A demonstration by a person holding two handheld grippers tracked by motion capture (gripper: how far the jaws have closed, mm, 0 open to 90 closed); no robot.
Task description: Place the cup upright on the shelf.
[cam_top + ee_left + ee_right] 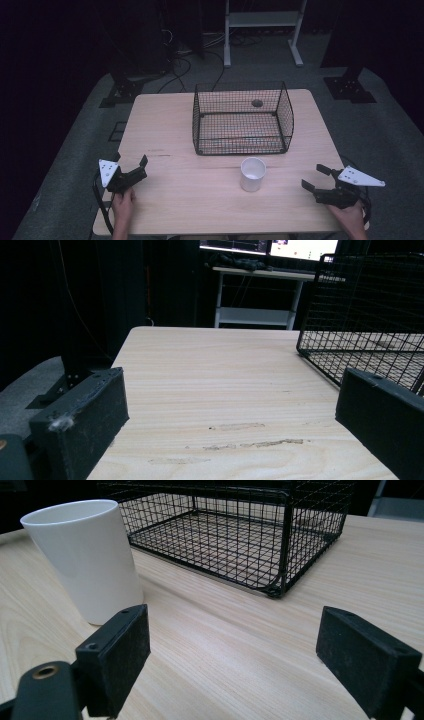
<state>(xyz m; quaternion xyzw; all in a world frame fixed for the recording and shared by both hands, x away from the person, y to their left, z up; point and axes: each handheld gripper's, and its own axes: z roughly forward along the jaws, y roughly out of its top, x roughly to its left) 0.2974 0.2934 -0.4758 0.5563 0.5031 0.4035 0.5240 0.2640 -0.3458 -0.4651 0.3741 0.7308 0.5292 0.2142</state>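
A white cup (252, 174) stands upright on the wooden table (175, 125), just in front of a black wire basket (242, 120). My left gripper (130, 161) rests near the table's front left edge, open, with nothing between its jaws. My right gripper (316, 177) sits at the front right, open and empty, aimed toward the cup. In the right gripper view the cup (85, 557) stands ahead at the left, beyond the left jaw, with the basket (235, 535) behind it. In the left gripper view the basket (367, 315) fills the right side above bare table (220, 375).
The basket is empty and takes up the table's middle back. A small dark hole (257, 103) shows in the tabletop behind it. A white frame stand (262, 30), cables and black stand feet (350, 87) lie on the floor beyond the table.
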